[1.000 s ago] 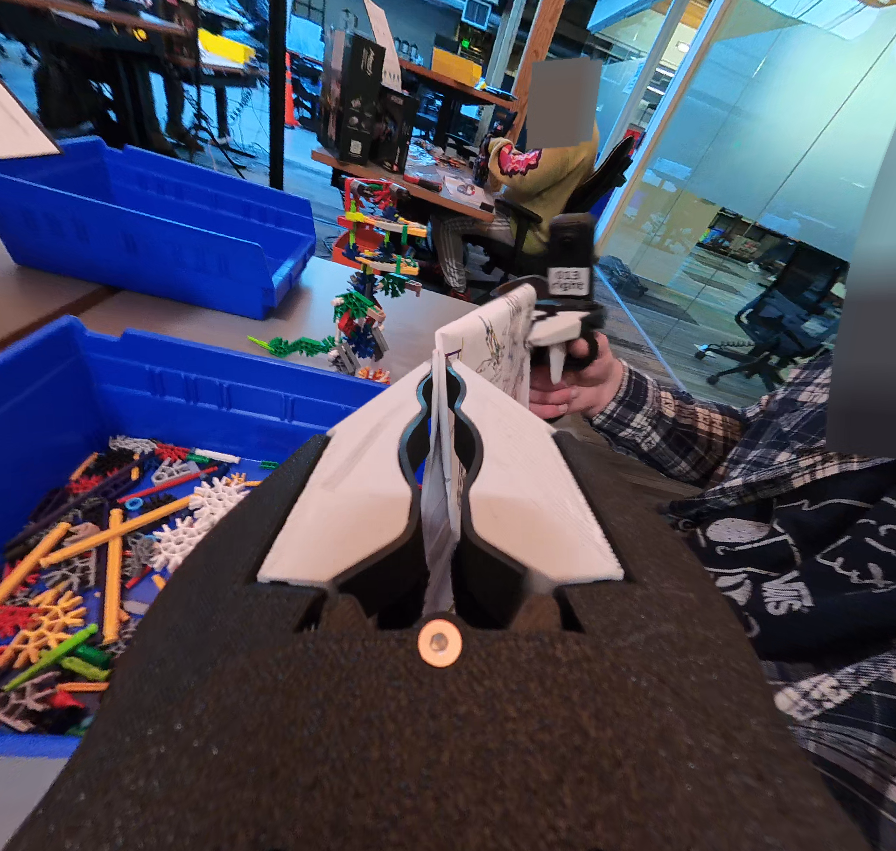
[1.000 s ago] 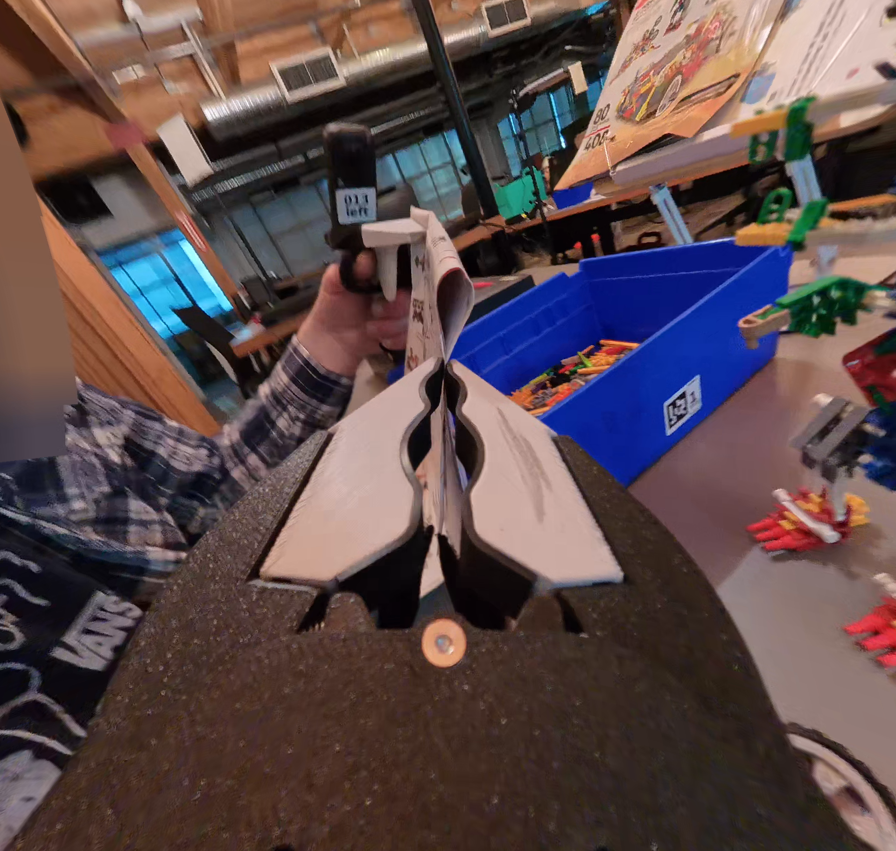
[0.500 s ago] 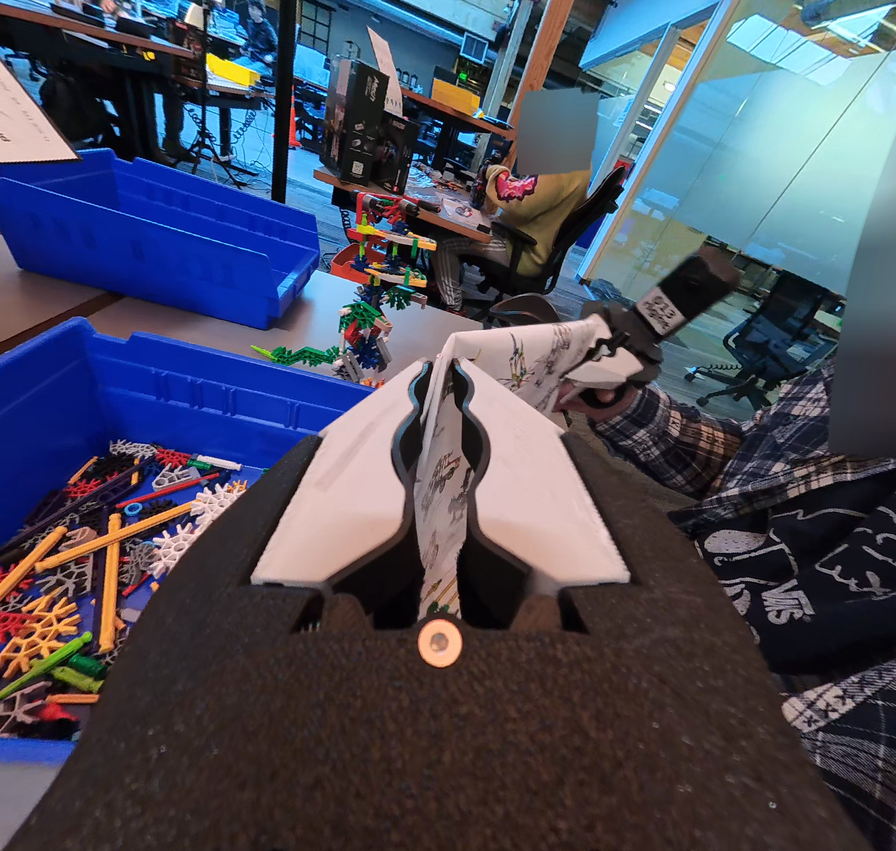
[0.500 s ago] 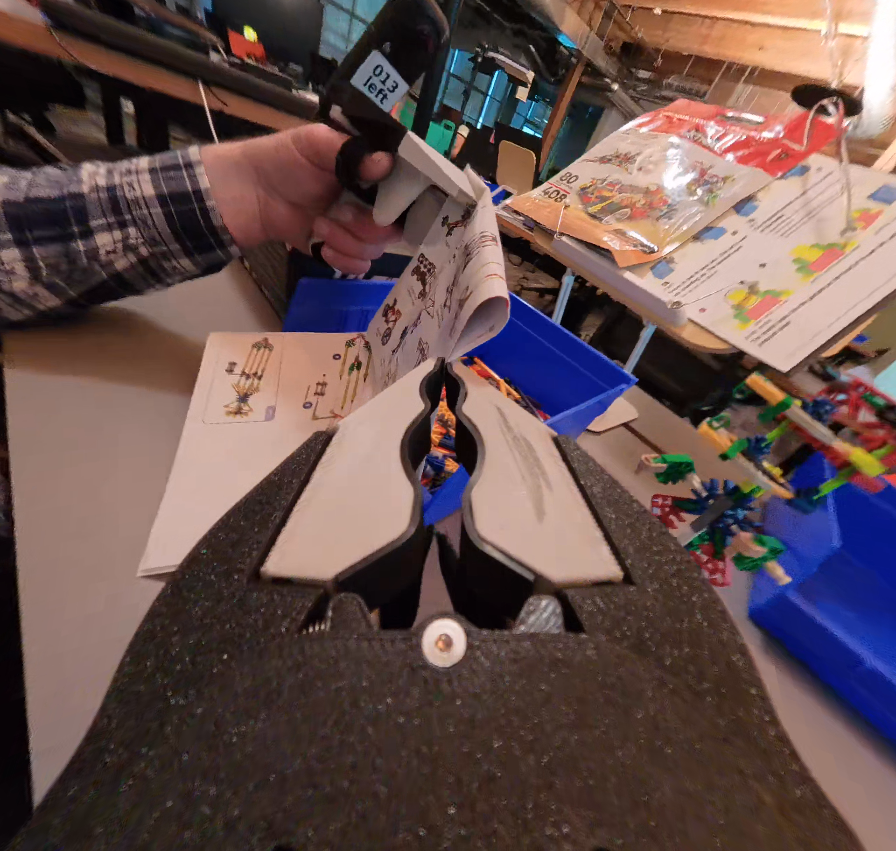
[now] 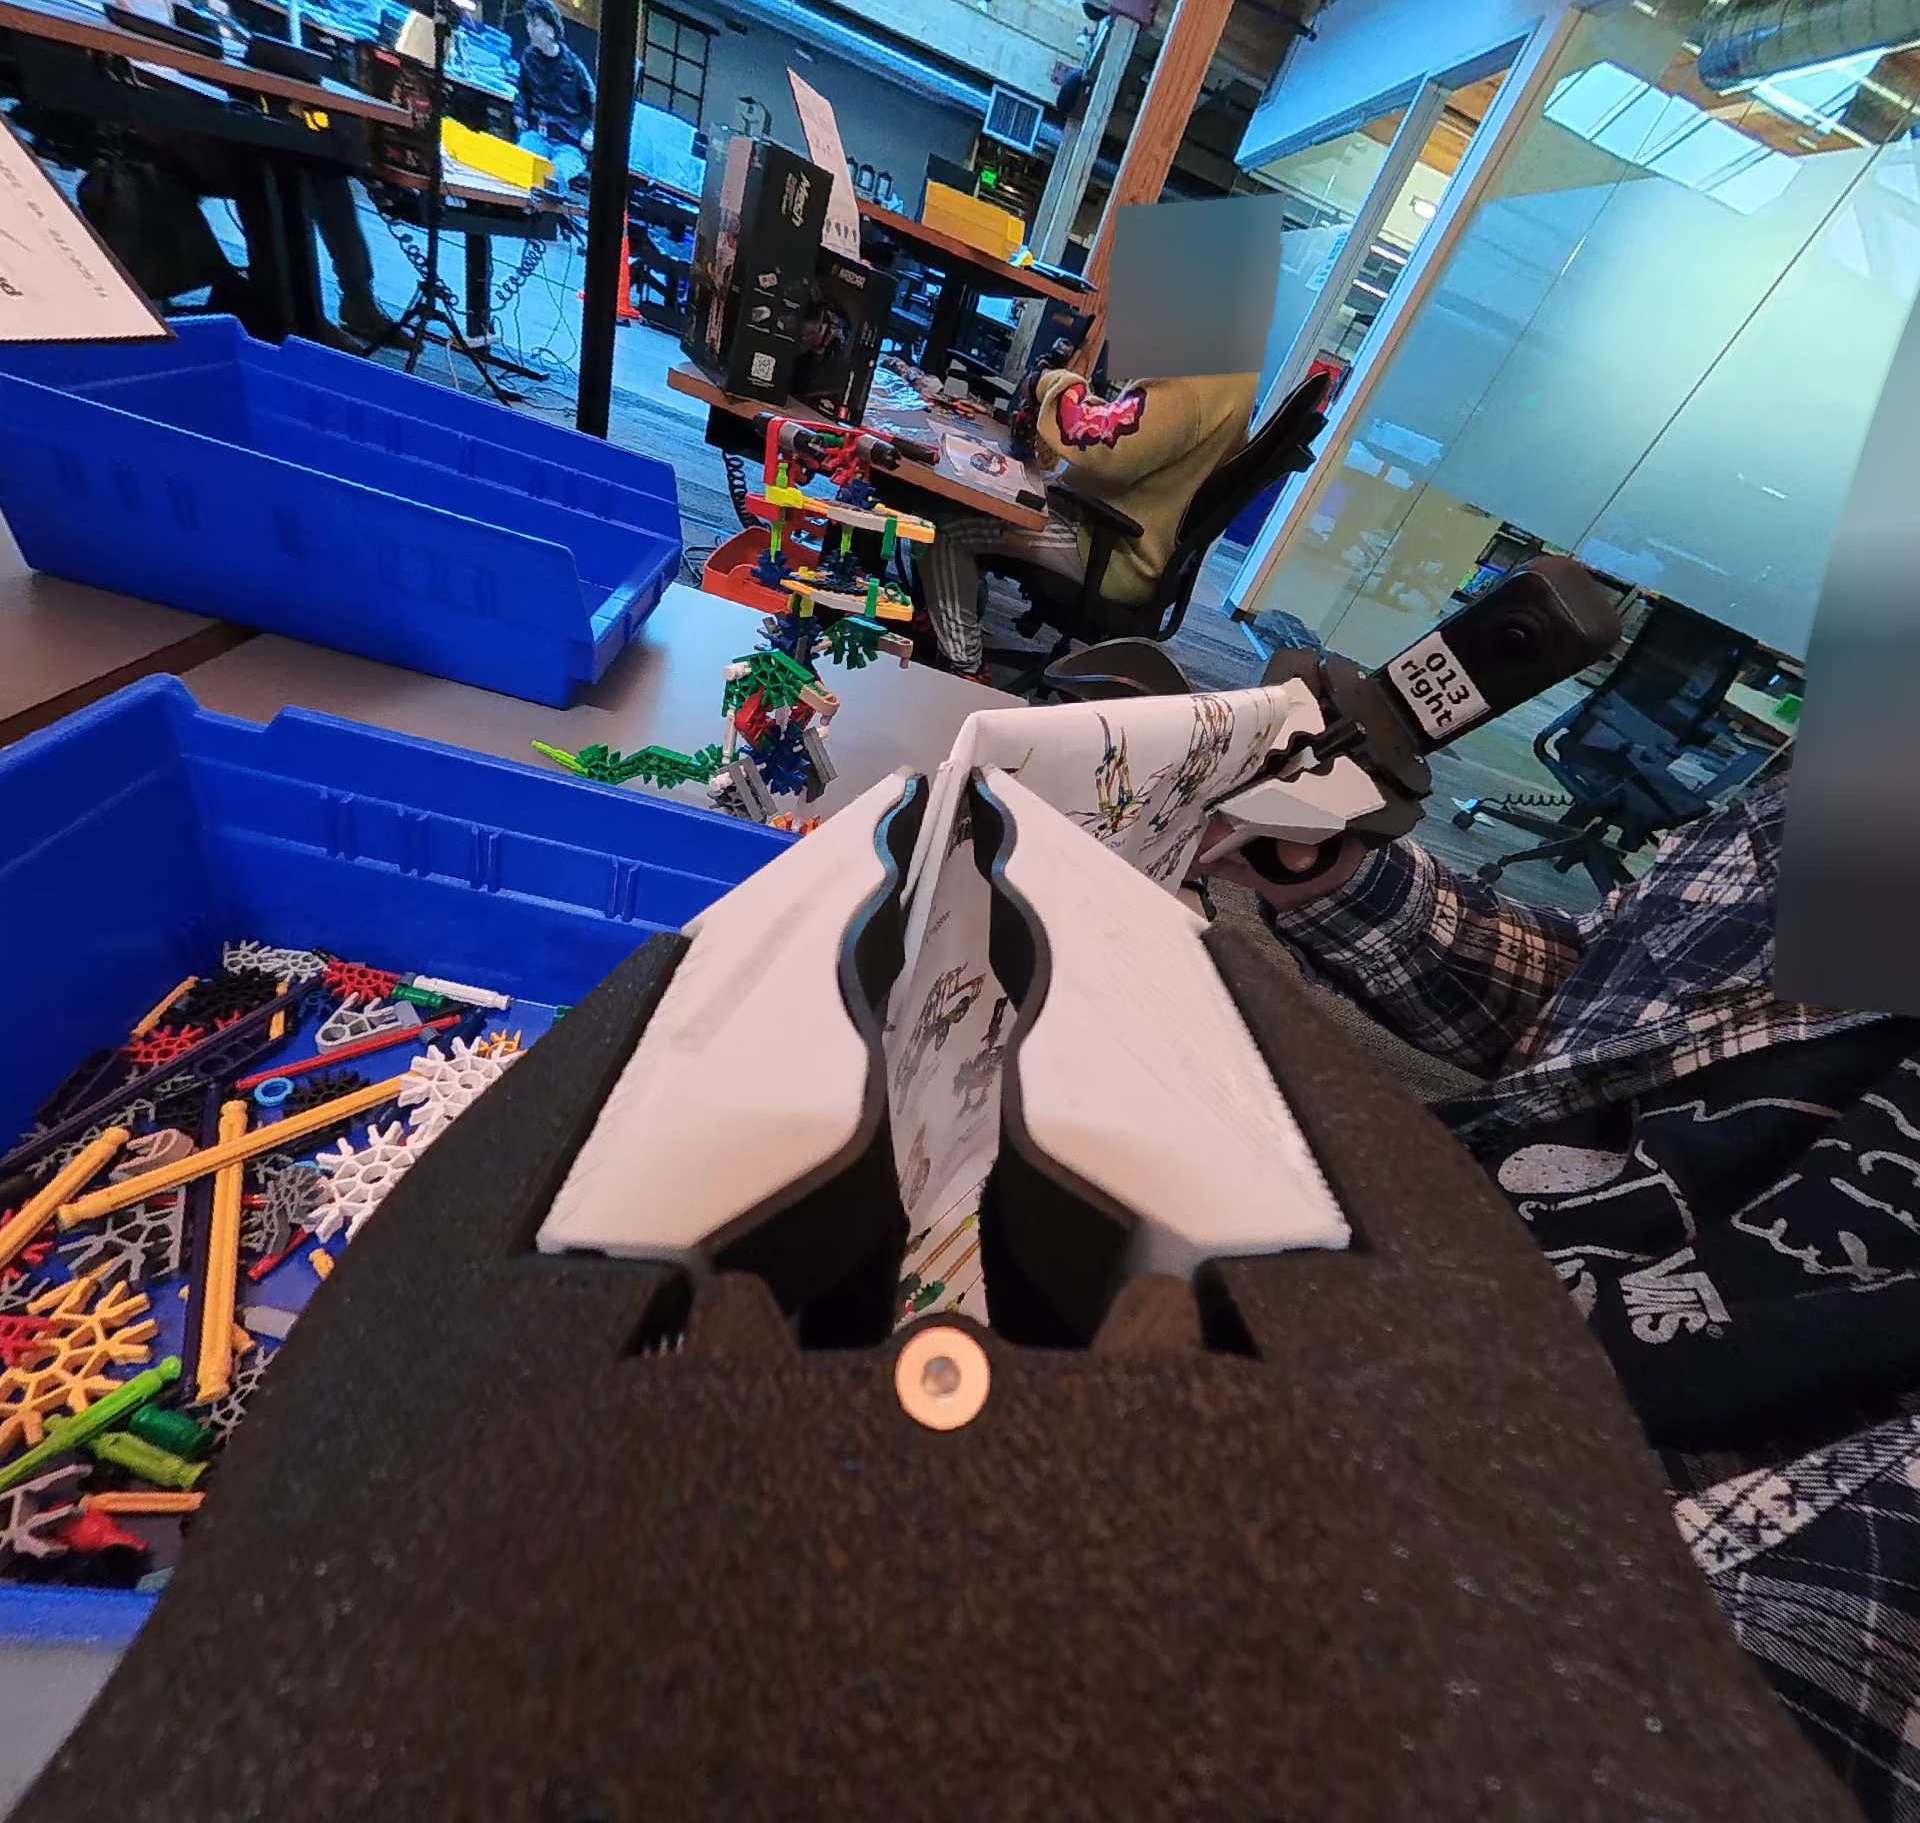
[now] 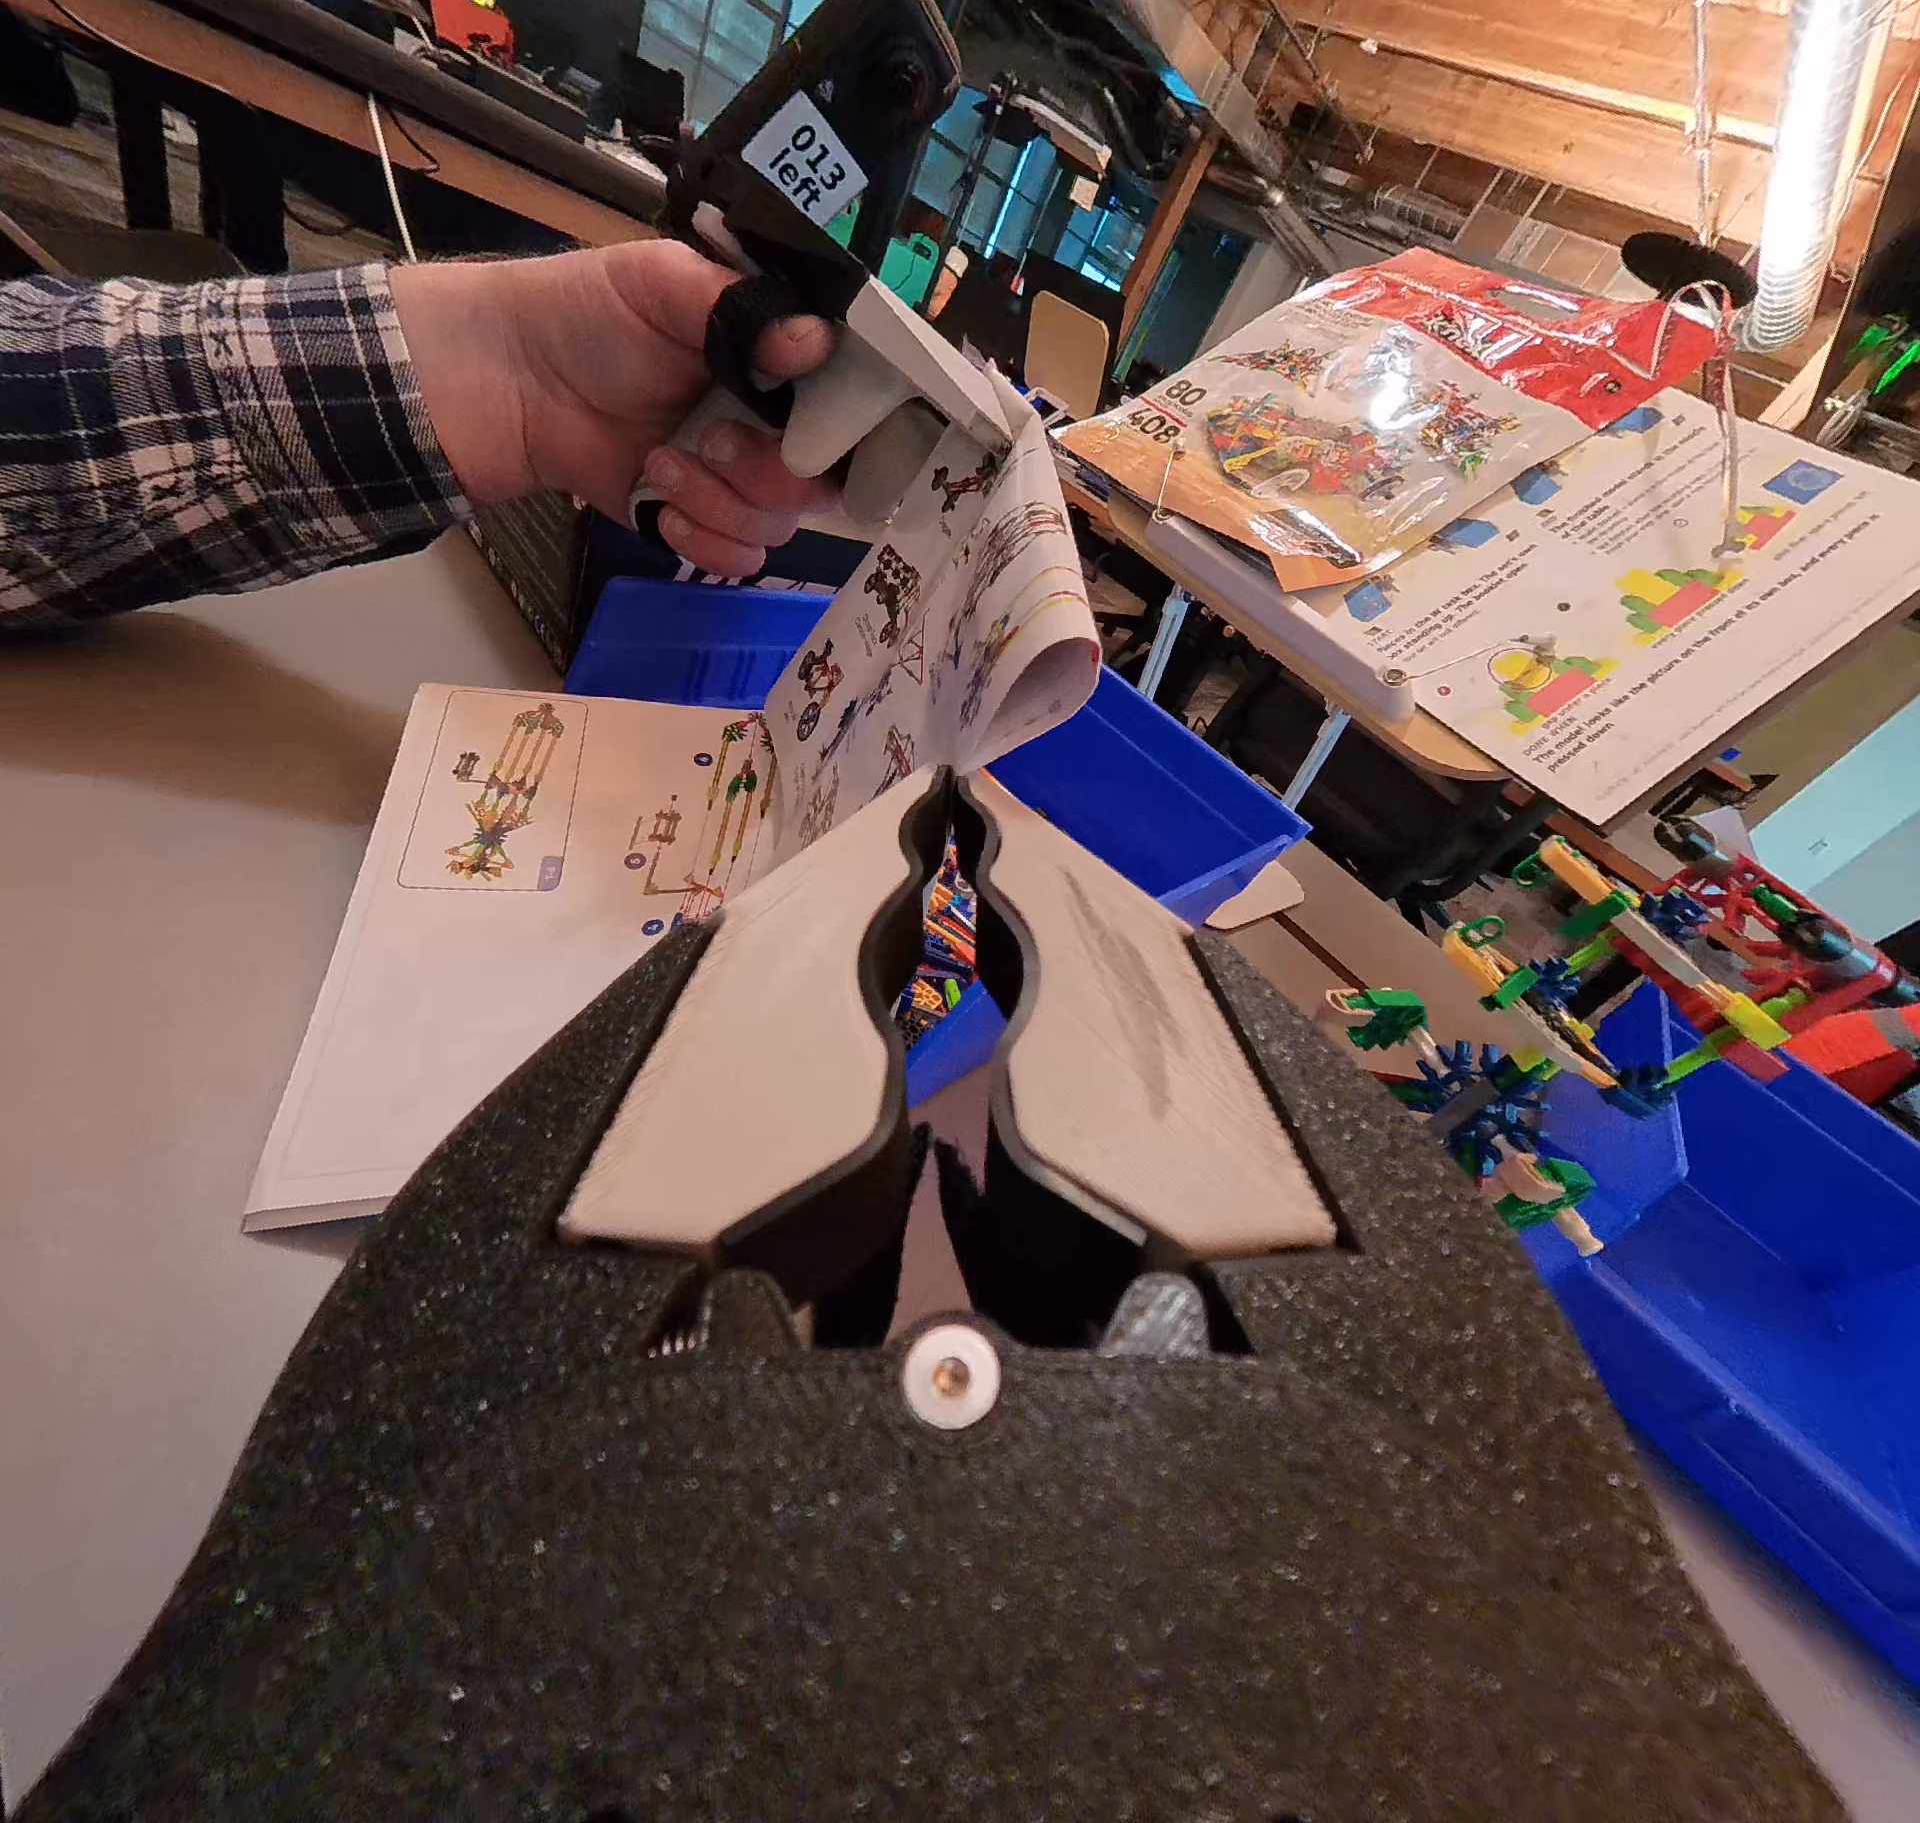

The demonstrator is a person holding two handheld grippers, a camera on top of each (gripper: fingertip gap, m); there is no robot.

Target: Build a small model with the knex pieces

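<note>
An instruction booklet (image 6: 499, 890) lies open on the grey table (image 6: 156, 942). One of its pages (image 6: 935, 610) is lifted and curls over in the air. My left gripper (image 5: 951, 786) is shut on that page, which runs down between its white fingers (image 5: 769, 1025); it also shows in the right wrist view (image 6: 977, 412), on the page's upper edge. My right gripper (image 6: 951, 786) is shut, pinching the page's lower edge at its fingertips. It also shows in the left wrist view (image 5: 1247, 807), at the far end of the page (image 5: 1132, 765).
A blue bin (image 5: 364, 838) of coloured construction rods and connectors sits at the left, a second blue bin (image 5: 312, 526) behind it. A toy model (image 5: 800, 693) stands between them. A tilted board with a sheet and a bag (image 6: 1558, 578) and another bin (image 6: 1766, 1306) are at the right.
My right gripper has tipped down from pointing at the ceiling toward the table. The page has gone from upright and folded to spread between the grippers. My left gripper has barely moved.
</note>
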